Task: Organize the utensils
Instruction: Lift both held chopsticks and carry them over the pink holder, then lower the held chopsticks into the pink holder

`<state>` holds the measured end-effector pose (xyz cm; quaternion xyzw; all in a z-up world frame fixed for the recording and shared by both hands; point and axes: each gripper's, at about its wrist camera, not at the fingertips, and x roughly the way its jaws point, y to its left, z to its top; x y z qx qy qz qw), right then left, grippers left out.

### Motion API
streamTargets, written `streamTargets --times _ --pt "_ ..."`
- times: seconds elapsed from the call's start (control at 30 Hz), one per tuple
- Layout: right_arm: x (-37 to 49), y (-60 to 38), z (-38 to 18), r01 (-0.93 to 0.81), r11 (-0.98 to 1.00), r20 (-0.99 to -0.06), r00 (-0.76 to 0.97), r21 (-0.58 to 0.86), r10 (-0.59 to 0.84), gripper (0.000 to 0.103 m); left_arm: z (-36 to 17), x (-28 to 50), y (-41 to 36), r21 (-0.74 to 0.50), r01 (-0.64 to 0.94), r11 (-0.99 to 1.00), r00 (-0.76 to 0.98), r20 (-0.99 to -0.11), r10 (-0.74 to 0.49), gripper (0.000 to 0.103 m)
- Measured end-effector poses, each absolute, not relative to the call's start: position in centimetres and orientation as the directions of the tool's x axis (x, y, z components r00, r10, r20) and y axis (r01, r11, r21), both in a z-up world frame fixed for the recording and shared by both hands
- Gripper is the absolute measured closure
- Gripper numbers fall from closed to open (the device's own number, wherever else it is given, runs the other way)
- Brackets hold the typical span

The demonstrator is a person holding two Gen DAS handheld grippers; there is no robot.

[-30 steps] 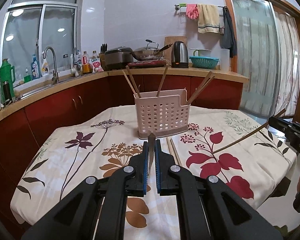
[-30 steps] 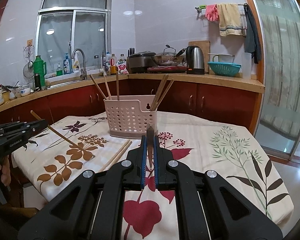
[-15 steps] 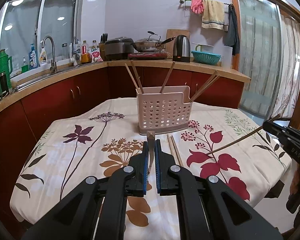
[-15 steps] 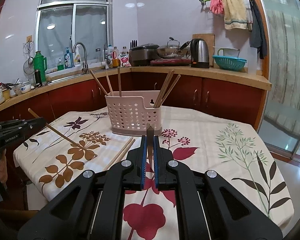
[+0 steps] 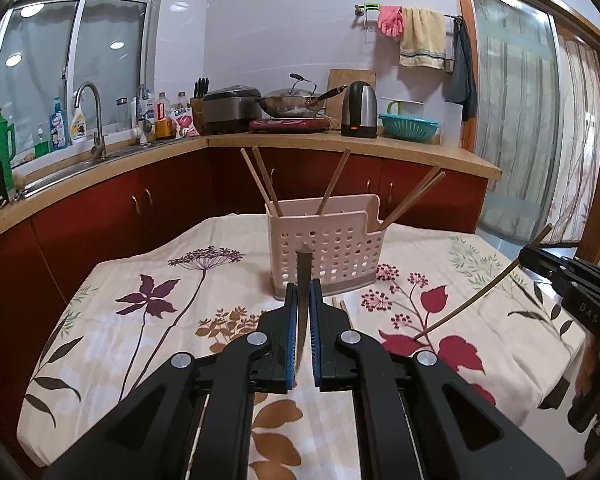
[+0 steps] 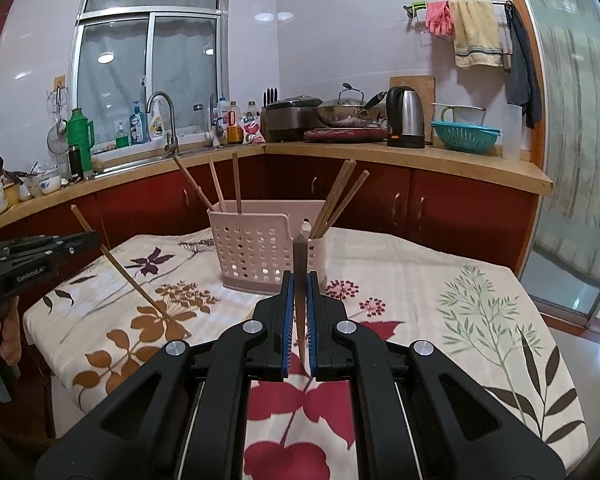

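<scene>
Left wrist view: the left hand-held gripper [image 5: 303,312] is clamped on 1 chopstick [image 5: 304,280], seen almost end-on between the blue pads, its tip pointing toward the pink holder [image 5: 328,252]. The holder stands on the desk [image 5: 140,320] with 5 sticks already leaning in it, 3 in the left part and 2 in the right. 2 loose chopsticks [image 5: 342,310] lie on the cloth just in front of the holder. At the right edge the other gripper holds a second stick slanting down to the cloth.

Right wrist view: the right hand-held gripper [image 6: 299,312] is likewise closed on its own stick [image 6: 299,276], aimed at the holder. The left gripper shows at the far left, its stick touching the cloth.

These sticks look light, stiff and smooth, so they will likely pivot in the pads if pinched near an end. A hold nearer the middle, with the thin end leading, should steer better into a compartment. The holder seems light too and may shift if knocked.
</scene>
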<state>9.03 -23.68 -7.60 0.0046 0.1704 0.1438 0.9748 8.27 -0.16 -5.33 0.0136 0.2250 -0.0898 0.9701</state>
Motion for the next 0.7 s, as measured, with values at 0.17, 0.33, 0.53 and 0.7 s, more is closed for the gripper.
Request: streamTargets --times 0.17,0.33,0.53,0.7 --pt "9.5 -23.7 -5.6 -0.284 0.957 -0.281 0.915 0.054 0.288 0.096 -3.7 9.1 0.0 -0.016 0.182 0.983 0.899 -0.403 -0.172 0.096" --pt "10.7 -23.9 -2.9 -0.296 0.954 -0.216 0.929 0.052 0.301 0.096 -1.4 10.2 -0.1 -0.01 0.184 0.983 0.922 -0.346 -0.175 0.096" --pt "12.3 -23.9 0.4 -0.31 0.95 -0.121 0.942 0.036 0.312 0.096 2.1 10.9 -0.2 0.001 0.182 0.983 0.954 -0.241 -0.177 0.096" --pt "14.8 -23.6 2.4 -0.315 0.949 -0.067 0.946 0.019 0.316 0.096 4.3 12.2 -0.6 0.014 0.185 0.983 0.97 -0.162 -0.181 0.096"
